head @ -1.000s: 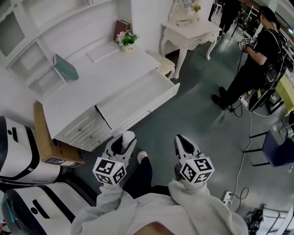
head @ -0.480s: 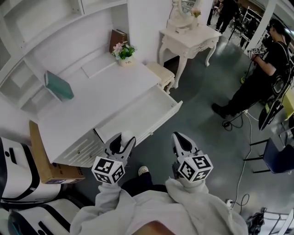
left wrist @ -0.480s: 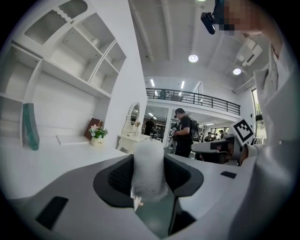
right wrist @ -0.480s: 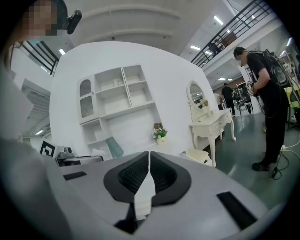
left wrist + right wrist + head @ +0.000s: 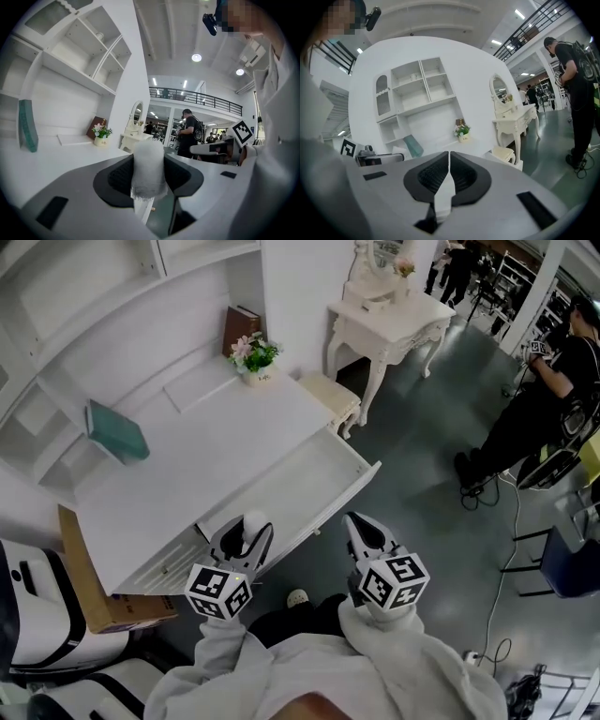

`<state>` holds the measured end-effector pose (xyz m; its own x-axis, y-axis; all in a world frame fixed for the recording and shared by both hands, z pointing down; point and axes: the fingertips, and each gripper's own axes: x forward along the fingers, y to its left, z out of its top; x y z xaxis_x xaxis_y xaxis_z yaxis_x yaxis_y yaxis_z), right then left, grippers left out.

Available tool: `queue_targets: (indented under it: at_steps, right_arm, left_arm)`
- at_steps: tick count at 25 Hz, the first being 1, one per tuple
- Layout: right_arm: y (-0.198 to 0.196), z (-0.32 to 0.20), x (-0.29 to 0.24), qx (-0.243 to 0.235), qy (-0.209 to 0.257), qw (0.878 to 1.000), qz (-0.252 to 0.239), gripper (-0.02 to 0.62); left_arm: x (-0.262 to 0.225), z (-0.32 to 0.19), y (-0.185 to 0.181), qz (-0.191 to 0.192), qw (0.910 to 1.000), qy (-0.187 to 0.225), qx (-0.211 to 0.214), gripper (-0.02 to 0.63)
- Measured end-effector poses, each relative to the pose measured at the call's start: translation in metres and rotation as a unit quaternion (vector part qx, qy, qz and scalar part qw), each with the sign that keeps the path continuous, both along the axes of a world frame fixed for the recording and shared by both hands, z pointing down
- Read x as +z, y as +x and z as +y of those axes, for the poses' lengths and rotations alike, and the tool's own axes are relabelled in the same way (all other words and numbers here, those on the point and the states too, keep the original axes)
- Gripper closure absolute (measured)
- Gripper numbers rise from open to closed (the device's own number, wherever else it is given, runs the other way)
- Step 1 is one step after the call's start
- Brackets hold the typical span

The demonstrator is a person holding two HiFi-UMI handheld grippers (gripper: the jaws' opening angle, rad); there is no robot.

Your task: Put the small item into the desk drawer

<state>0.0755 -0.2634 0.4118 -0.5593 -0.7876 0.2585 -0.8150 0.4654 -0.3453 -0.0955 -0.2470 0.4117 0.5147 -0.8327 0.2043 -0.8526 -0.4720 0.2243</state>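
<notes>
Left gripper view — white roll (image 5: 148, 166) upright

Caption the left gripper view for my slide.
Left gripper grips a small white item between its fingers, facing the white desk with teal book and flowers.

— Is there any word or number that one can read here?
— No, none. The cube (image 5: 221, 592) on the left gripper (image 5: 249, 531) and the cube (image 5: 392, 580) on the right gripper (image 5: 356, 521) carry only black-and-white square patterns, no letters.
— And the flower pot (image 5: 255, 377)?
— It has a little dark print, but it is too small to read. The cardboard box (image 5: 94, 592) beside the desk (image 5: 206, 456) also has a label, and its print is blurred.
</notes>
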Motion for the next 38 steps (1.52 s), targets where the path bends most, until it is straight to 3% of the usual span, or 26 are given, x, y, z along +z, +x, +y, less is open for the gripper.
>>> queue_targets:
  at_steps: [5,14,29,38]
  right_arm:
    - [-0.006,-0.002,0.007,-0.008,-0.016,1.0,0.003,0.558]
    - [-0.03,-0.029,0.018,-0.062,-0.032,0.998,0.008,0.558]
    - [-0.001,-0.129,0.031,-0.061,-0.046,0.997,0.007,0.558]
    - [0.002,-0.18,0.049,-0.09,-0.073,0.993,0.025,0.558]
  left_arm:
    - [0.008,0.005,-0.003,0.007,0.9999,-0.01,-0.008,0.416]
    - [0.018,-0.012,-0.007,0.013,0.9989,-0.021,-0.041,0.416]
    - [0.056,-0.107,0.037,-0.021,0.9974,-0.068,-0.011,0.416]
    - [0.104,-0.156,0.054,-0.018,0.9912,-0.13,-0.018,0.416]
